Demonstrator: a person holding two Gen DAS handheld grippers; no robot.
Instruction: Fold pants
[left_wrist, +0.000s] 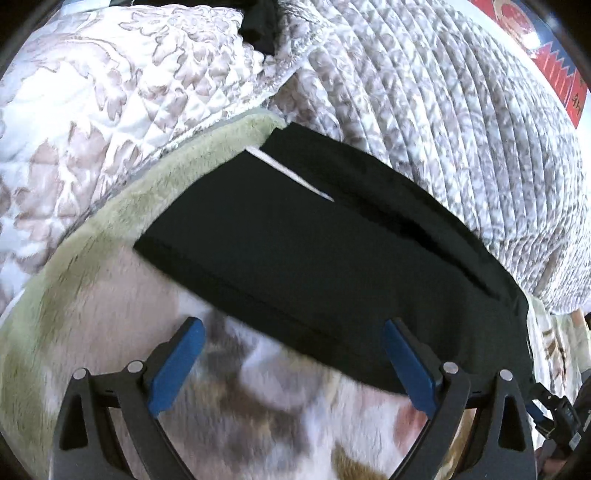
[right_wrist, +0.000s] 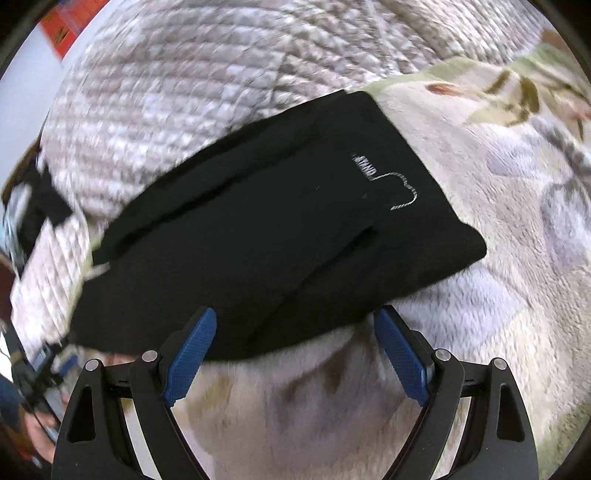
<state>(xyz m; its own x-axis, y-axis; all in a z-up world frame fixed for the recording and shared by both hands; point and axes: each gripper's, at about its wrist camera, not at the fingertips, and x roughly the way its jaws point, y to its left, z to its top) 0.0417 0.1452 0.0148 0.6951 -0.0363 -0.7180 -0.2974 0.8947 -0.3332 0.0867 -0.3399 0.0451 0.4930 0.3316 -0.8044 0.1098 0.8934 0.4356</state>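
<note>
Black pants (left_wrist: 317, 258) lie folded into a flat rectangle on a plush floral blanket (left_wrist: 110, 280), with a thin white strip showing in one crease. In the right wrist view the same pants (right_wrist: 280, 229) show a small silver stitched logo near their right end. My left gripper (left_wrist: 293, 325) hovers open just in front of the near edge of the pants, nothing between its blue pads (left_wrist: 177, 365). My right gripper (right_wrist: 295, 314) is also open, its fingertips at the near edge of the folded pants, holding nothing.
A quilted grey-and-white bedspread (left_wrist: 461, 122) rises behind the pants, and a second quilted cover (left_wrist: 96, 85) lies at the left. A red poster (left_wrist: 554, 59) hangs at the far right. The other gripper (right_wrist: 33, 362) and a hand show at the right wrist view's left edge.
</note>
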